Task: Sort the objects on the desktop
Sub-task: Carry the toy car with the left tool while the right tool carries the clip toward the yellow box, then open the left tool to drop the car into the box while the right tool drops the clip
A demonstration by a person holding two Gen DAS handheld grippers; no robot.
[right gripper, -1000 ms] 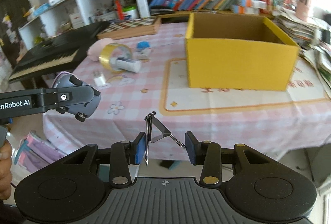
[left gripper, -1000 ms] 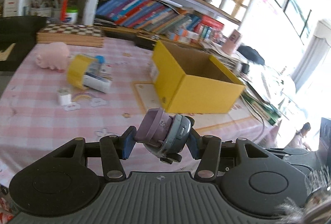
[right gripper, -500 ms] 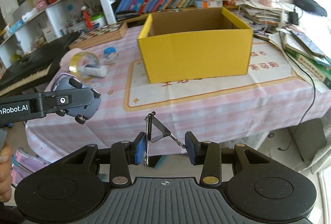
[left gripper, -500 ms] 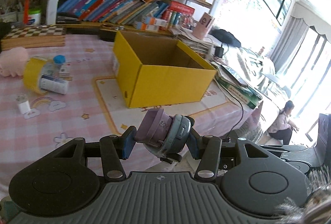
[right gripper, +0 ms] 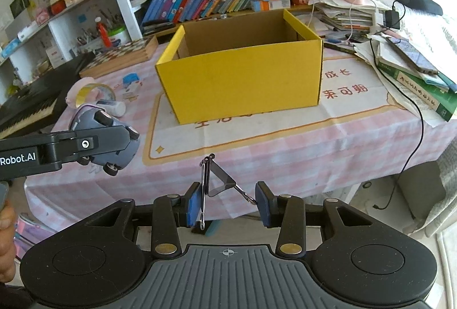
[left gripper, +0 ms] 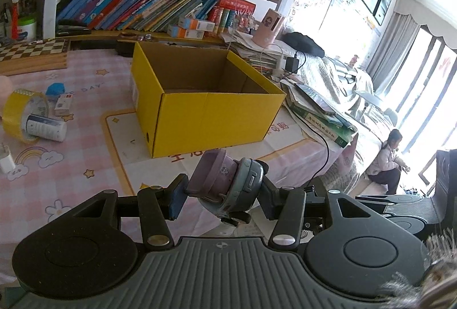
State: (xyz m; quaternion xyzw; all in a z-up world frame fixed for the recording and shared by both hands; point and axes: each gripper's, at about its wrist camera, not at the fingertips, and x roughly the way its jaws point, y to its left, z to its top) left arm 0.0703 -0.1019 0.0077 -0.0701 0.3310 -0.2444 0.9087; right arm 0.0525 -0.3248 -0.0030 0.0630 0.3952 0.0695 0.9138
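Two gripper views over a pink checked tablecloth (right gripper: 285,149). Centre of both frames: open yellow cardboard box (right gripper: 242,80), apparently empty, standing on a cream mat.

Left wrist view, lower centre: left gripper (left gripper: 221,195) clamped on a small toy car (left gripper: 228,186), purple and grey, tilted, wheels downward. Same car visible at left edge of right wrist view, short of the table's near edge.

Right wrist view, lower centre: right gripper (right gripper: 228,203) closed on a black binder clip (right gripper: 218,183), pinched by its wire handles, one pad flat against a handle, the other touching only a wire tip.

Upper left of left wrist view, loose on the cloth: yellow tape roll (left gripper: 20,115), white tube (left gripper: 44,127), small blue item (left gripper: 55,89).

Likely risks, judged from this pose: clip twisting or springing free from that thin wire hold; rounded car slipping out between the pads and falling to the floor; either item released early, striking the box's near wall instead of clearing its rim; both grippers colliding above the opening.
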